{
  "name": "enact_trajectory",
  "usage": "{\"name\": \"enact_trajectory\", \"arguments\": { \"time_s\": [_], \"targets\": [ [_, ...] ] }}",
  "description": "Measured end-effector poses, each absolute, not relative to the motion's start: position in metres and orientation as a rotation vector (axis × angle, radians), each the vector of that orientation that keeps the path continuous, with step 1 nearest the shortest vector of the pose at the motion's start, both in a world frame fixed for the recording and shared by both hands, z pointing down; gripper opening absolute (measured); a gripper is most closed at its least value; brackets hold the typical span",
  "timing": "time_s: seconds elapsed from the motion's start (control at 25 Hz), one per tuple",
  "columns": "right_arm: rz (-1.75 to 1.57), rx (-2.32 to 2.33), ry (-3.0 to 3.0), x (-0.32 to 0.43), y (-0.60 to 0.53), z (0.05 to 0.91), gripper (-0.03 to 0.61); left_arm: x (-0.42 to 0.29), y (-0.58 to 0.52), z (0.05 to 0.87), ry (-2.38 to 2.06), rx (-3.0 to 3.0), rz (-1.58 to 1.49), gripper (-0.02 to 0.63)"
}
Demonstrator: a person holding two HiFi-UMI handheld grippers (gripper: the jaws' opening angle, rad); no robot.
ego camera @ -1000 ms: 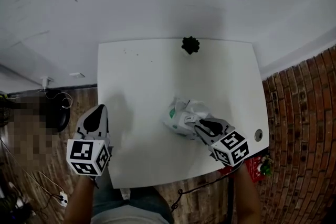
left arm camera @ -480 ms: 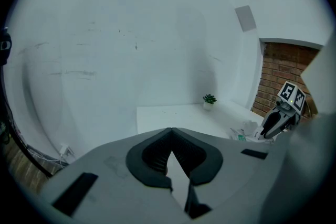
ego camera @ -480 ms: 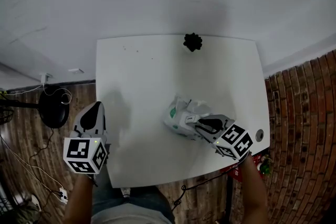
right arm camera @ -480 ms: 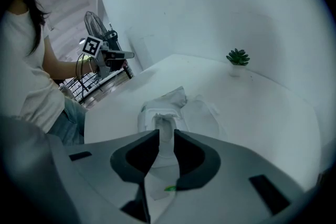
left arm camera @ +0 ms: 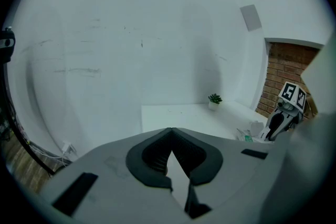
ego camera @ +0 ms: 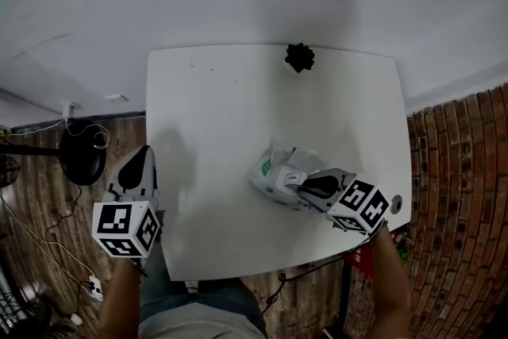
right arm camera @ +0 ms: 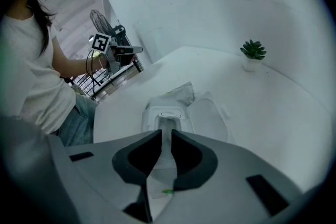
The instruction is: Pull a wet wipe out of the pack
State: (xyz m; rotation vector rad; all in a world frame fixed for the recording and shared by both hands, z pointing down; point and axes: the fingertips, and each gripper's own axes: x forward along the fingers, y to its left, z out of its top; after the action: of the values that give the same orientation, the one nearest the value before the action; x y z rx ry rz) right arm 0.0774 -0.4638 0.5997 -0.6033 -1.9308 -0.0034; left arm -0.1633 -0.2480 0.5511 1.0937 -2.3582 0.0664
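Note:
The wet wipe pack [ego camera: 275, 173] lies crumpled on the white table [ego camera: 214, 115], right of centre near the front edge. In the right gripper view its lid [right arm camera: 209, 117] is flipped open, and a white wipe [right arm camera: 164, 136] runs from the opening [right arm camera: 168, 114] back between the jaws. My right gripper [ego camera: 295, 181] sits at the pack's near right side, shut on that wipe [ego camera: 290, 177]. My left gripper [ego camera: 141, 156] hovers just off the table's left edge, shut and holding nothing. In the left gripper view the pack [left arm camera: 247, 135] is small at far right, beside the right gripper [left arm camera: 273, 131].
A small potted plant [ego camera: 299, 57] stands at the table's far edge. A cable hole [ego camera: 394, 204] sits at the front right corner. A fan stand [ego camera: 79, 159] and cables lie on the floor at left. Brick [ego camera: 460, 194] is at right.
The right gripper has shifted slightly right, staying at the pack with the wipe in its jaws. The left gripper has drifted a little left. The pack stays put.

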Motion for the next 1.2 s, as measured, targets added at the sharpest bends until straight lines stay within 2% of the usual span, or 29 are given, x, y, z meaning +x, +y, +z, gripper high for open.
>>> {"name": "enact_trajectory", "arguments": {
  "time_s": [0.28,1.2],
  "targets": [
    [-0.001,-0.599,-1.916,0.077,-0.462,0.602,0.006,-0.166,-0.25,0.553,-2.353,1.097,0.059,0.0],
    [-0.065,-0.325,-2.071,0.076,-0.466,0.551,0.003,-0.165,-0.253,0.516,-2.325,1.28,0.076,0.0]
  ]
}}
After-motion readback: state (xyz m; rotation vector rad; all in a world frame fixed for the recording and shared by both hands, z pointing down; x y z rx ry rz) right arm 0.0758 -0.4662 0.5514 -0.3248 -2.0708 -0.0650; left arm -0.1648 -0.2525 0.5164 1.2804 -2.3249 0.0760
